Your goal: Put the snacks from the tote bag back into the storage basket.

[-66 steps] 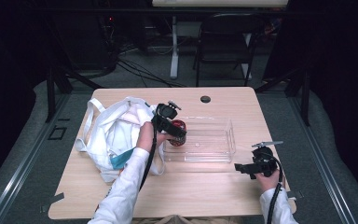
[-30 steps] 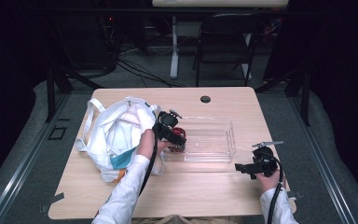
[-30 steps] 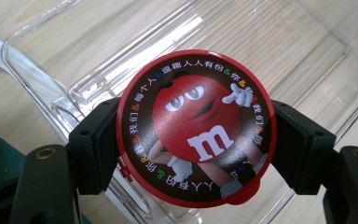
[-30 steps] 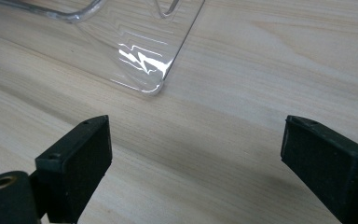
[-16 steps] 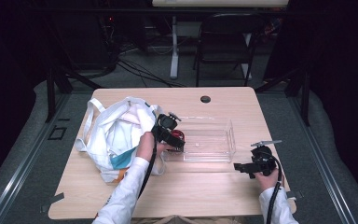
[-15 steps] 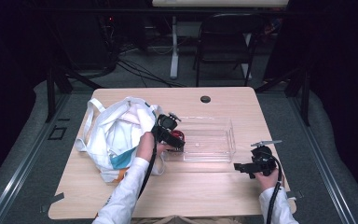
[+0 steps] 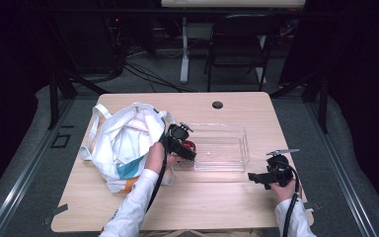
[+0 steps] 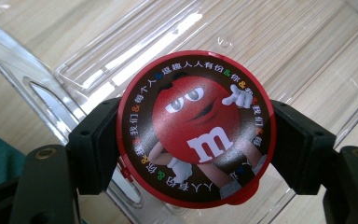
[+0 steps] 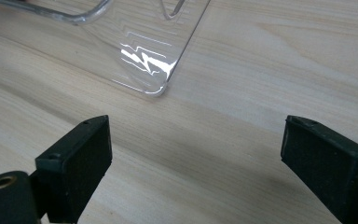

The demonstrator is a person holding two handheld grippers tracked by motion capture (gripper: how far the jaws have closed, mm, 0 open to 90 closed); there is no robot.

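High view shows the right gripper (image 7: 257, 176) nearest the desk's (image 7: 217, 207) front edge, toward the front right corner, held by the person's right hand (image 7: 282, 186) just off the clear plastic tray's (image 7: 237, 163) near right corner. Right gripper view has its two black jaws spread wide apart with nothing between them, only bare wood below and a corner of the clear plastic tray (image 9: 140, 60) beyond.

Farther in, near the middle of the desk, the left gripper (image 7: 183, 150) reaches over the tray's left end, the left hand (image 7: 155, 156) behind it. Left gripper view shows its jaws closed against both sides of a round red candy tub (image 8: 195, 128), whose lid carries a red cartoon figure with a white "m" and a ring of small characters. The tub hangs above the tray's (image 8: 279, 42) ribbed floor; whether it touches the tray I cannot tell.

Left of the tray, toward the desk's left edge, lies a white cloth bag (image 7: 123, 140), open and slumped, with a teal patch low on its side. A dark round hole (image 7: 217, 104) sits near the desk's far edge.
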